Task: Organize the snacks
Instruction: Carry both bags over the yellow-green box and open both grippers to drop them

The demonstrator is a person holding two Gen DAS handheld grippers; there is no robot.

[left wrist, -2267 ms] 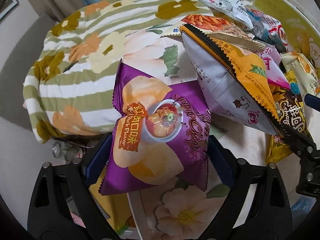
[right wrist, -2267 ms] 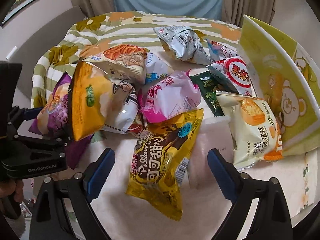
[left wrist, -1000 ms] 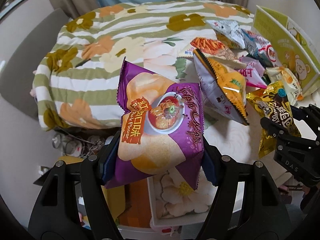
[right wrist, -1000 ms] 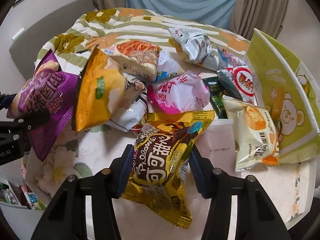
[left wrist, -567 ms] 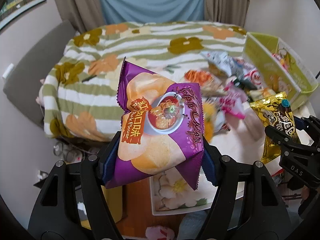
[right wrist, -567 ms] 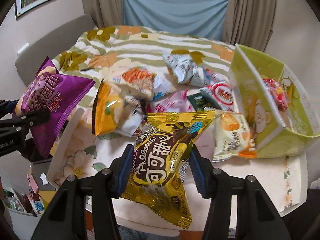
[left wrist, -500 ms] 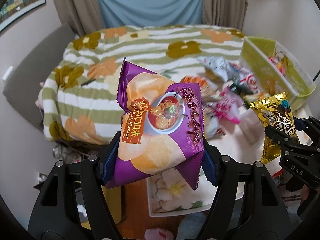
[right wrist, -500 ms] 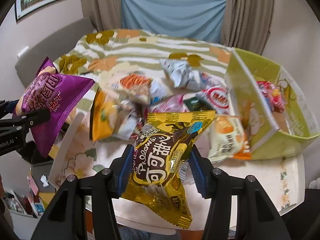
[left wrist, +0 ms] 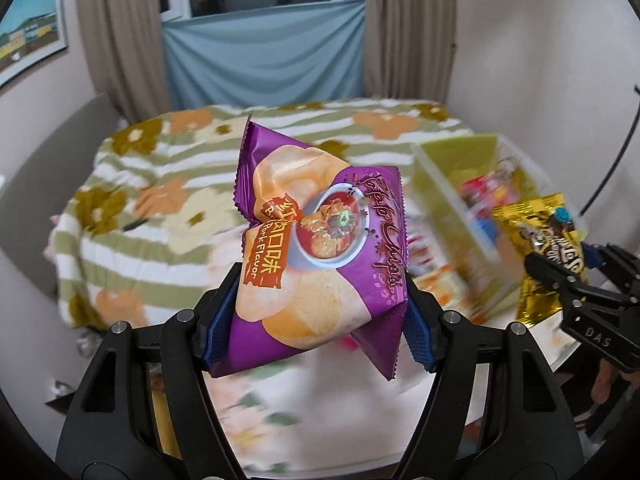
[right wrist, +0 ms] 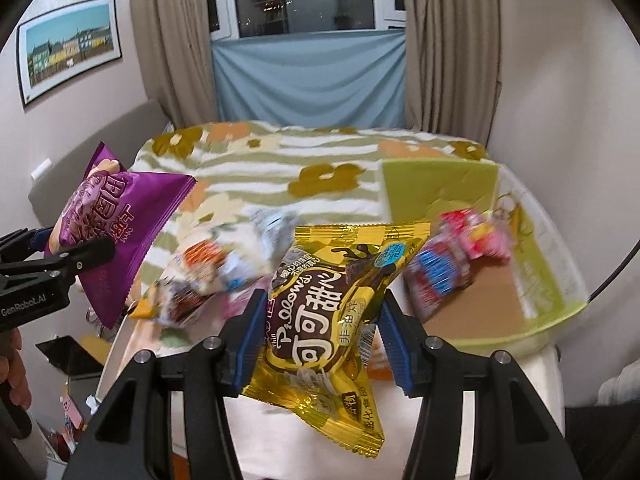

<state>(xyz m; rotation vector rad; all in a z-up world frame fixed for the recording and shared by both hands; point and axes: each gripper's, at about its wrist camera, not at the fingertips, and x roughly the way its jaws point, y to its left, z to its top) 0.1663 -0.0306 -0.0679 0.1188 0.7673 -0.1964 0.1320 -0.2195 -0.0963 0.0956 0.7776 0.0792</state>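
Puffy purple chip bag (left wrist: 320, 256) and glossy yellow snack bag (right wrist: 336, 304), both clamped aloft

Loose snack packets (right wrist: 200, 276) lie on the table (right wrist: 280, 432) left of the bin (right wrist: 532, 280) holding more.

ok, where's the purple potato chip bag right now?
The purple potato chip bag is clamped in the left gripper, held in the air above the table's near-left edge, left of the yellow cocoa snack bag in the right gripper.
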